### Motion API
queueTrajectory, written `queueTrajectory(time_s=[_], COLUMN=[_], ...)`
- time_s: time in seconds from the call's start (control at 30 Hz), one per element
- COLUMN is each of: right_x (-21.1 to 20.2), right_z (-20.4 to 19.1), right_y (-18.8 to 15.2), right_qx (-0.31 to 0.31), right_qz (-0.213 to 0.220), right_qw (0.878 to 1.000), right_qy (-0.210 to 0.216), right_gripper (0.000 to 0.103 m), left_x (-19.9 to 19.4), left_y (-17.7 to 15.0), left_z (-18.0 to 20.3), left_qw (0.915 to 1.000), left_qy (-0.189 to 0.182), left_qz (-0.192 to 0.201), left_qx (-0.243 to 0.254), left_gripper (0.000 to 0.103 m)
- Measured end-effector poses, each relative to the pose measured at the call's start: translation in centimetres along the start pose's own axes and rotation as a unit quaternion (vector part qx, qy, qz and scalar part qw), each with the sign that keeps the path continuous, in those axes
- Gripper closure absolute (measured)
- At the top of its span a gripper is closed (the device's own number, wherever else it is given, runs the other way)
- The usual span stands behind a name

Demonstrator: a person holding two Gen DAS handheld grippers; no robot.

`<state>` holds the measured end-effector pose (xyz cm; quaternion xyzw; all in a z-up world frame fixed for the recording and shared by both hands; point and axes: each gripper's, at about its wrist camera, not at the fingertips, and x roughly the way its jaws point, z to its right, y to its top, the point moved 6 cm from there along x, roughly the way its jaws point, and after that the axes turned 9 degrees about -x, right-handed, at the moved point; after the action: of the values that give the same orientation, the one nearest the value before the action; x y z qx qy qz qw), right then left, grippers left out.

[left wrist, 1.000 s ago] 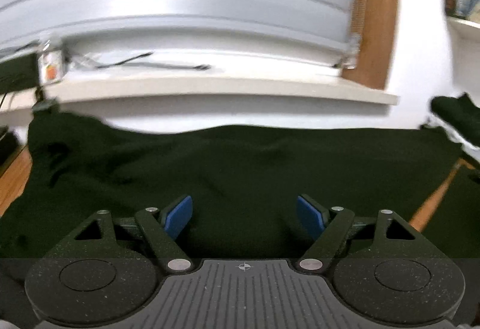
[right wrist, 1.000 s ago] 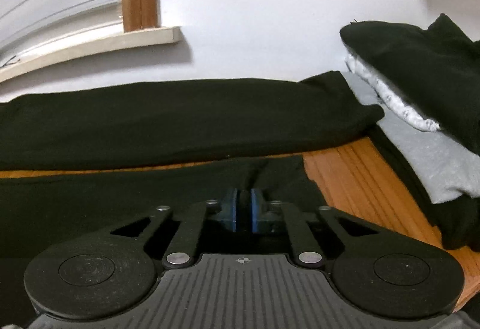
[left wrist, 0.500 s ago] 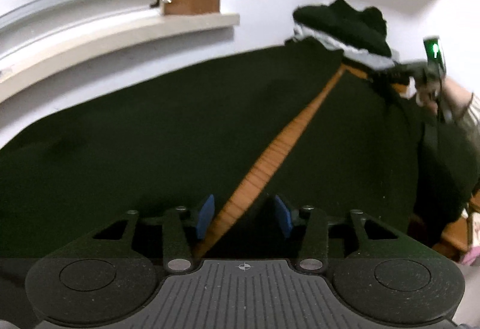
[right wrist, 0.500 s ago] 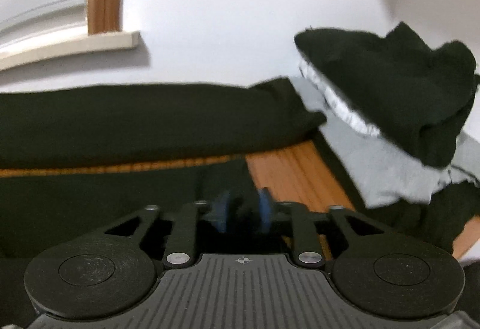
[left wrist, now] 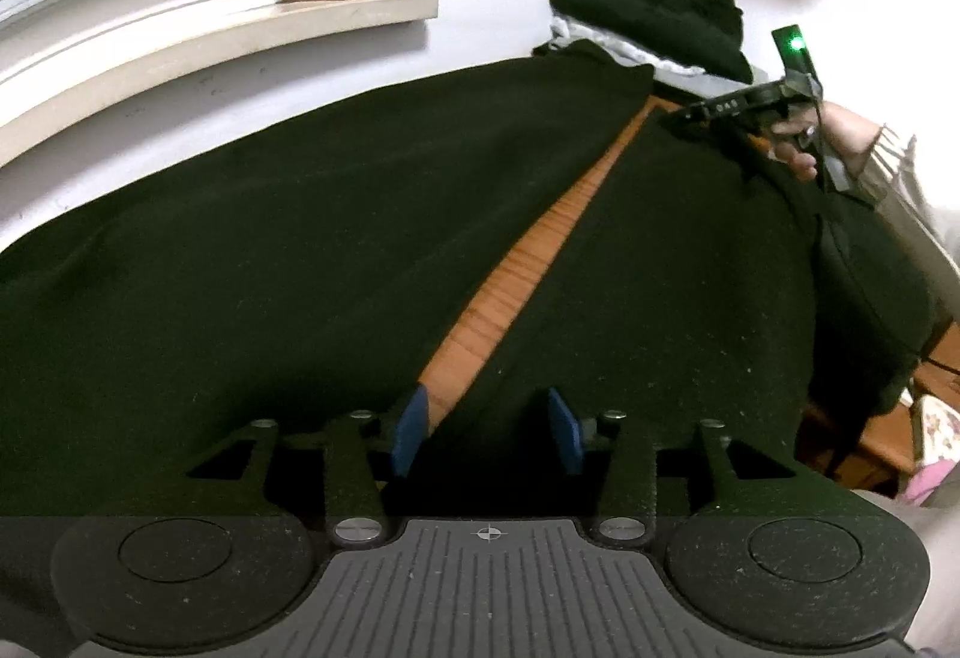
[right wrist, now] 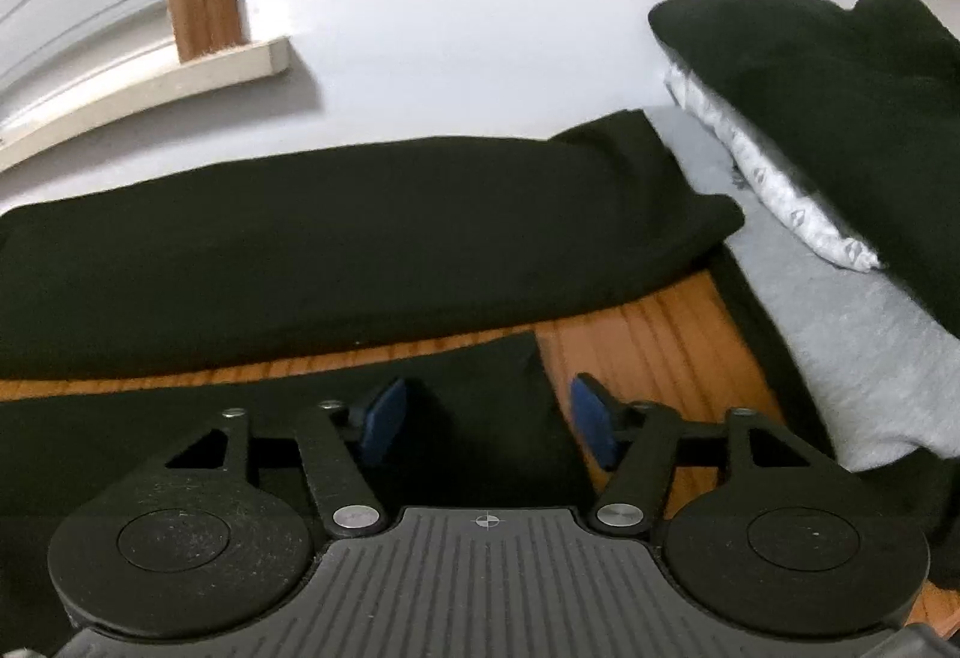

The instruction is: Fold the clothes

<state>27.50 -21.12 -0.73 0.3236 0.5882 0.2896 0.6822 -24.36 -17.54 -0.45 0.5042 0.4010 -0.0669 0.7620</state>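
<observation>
Item: long black fabric trousers (left wrist: 240,268) spread flat on the orange wooden bench (left wrist: 516,274), both legs lying side by side with a strip of bare wood between them. Left claw (left wrist: 487,427), jaws just closing and still parted, straddles the inner edge of the near leg; only its view shows the person's right hand (left wrist: 798,141) gripping the other tool. Right claw (right wrist: 487,418), jaws just opening and spread, stands over the near leg's hem, and only its view shows plainly the stack of black and grey folded clothes (right wrist: 828,166) beside it.
</observation>
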Motion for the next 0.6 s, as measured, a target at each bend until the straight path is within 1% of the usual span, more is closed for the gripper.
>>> queueTrajectory(time_s=[0.03, 0.07, 0.1, 0.2, 0.23, 0.33, 0.43, 0.47, 0.53, 0.57, 0.6], right_x=[-0.2, -0.6, -0.9, -2.5, -3.0, -6.7, -11.0, -12.4, -13.7, -14.3, -13.8], right_z=[0.1, 0.3, 0.4, 0.4, 0.4, 1.1, 2.4, 2.9, 3.8, 4.3, 4.7], right_y=[-0.2, -0.4, -0.5, -1.3, -1.6, -1.3, -0.1, 0.5, 2.2, 3.1, 4.2], right_qx=[-0.001, 0.002, 0.006, -0.001, -0.003, 0.011, 0.018, 0.019, 0.013, 0.009, 0.002], right_qz=[0.005, 0.009, 0.009, 0.026, 0.032, 0.077, 0.117, 0.132, 0.149, 0.158, 0.158], right_qw=[1.000, 1.000, 1.000, 0.999, 0.998, 0.993, 0.986, 0.983, 0.979, 0.976, 0.975], right_qy=[0.001, 0.004, 0.004, -0.044, -0.060, -0.092, -0.118, -0.127, -0.139, -0.149, -0.160], right_gripper=[0.064, 0.084, 0.094, 0.096, 0.097, 0.097, 0.097, 0.097, 0.097, 0.097, 0.097], left_x=[0.1, 0.2, 0.4, 0.6, 0.2, -1.2, -3.2, -3.5, -3.6, -3.0, -1.7], left_y=[0.0, 0.1, 0.2, 0.6, 1.3, 3.5, 7.0, 8.4, 10.9, 12.2, 13.6], left_z=[0.1, 0.2, 0.2, 0.8, 1.2, 2.3, 3.5, 3.7, 3.8, 3.5, 2.8], left_qw=[1.0000, 1.0000, 0.9999, 0.9998, 0.9995, 0.9974, 0.9932, 0.9918, 0.9895, 0.9890, 0.9891], left_qy=[-0.002, -0.007, -0.013, -0.014, -0.018, -0.031, -0.030, -0.026, -0.014, -0.002, 0.015], left_qz=[0.002, 0.004, 0.005, 0.016, 0.027, 0.064, 0.108, 0.119, 0.136, 0.139, 0.136], left_qx=[0.001, -0.002, -0.006, 0.002, 0.005, 0.012, 0.032, 0.037, 0.046, 0.050, 0.053], left_gripper=[0.083, 0.092, 0.098, 0.099, 0.099, 0.099, 0.099, 0.099, 0.100, 0.100, 0.099])
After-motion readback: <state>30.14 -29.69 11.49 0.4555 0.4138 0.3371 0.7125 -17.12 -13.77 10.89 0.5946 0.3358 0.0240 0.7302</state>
